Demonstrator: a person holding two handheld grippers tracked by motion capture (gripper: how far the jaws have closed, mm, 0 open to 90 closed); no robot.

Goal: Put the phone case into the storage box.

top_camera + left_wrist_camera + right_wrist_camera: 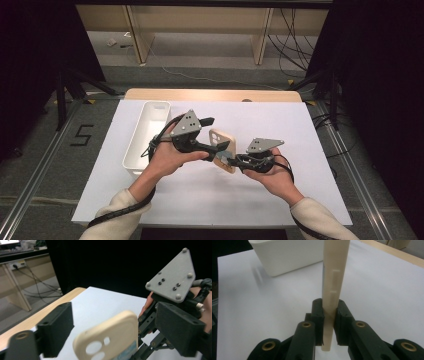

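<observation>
In the high view, a person is holding 2 claws above the white tabletop (280, 200). The right claw (231, 161) is pinching the lower end of a cream phone case (220, 143), holding it in the air near the middle of the tabletop. The left claw (220, 151) is sitting around the case from 9 o'clock, without pressing on it. A white bin (134, 150) is resting on the tabletop at 9 o'clock from the case, with nothing visible inside it.

In the left gripper view, the left claw (120, 327) is standing wide open, its 2 black jaws well apart on either side of the phone case (117, 332) and not touching it. The case is tilting, showing rounded corners and camera holes at its lower left. A strip of blue is peeking out at its lower edge; what it is I cannot tell. The right claw (147, 337) is gripping the case from the 4 o'clock side.

In the right gripper view, the right claw (329, 317) is clamping the phone case (334, 270) edge-on, with the case rising straight toward 12 o'clock. Button shapes are showing along its thin side. The bin (287, 255) is lying at 11 o'clock.

Judging from this, the hand-over to the right claw looks done, and setting the case down, perhaps in the bin, is what is left.
</observation>
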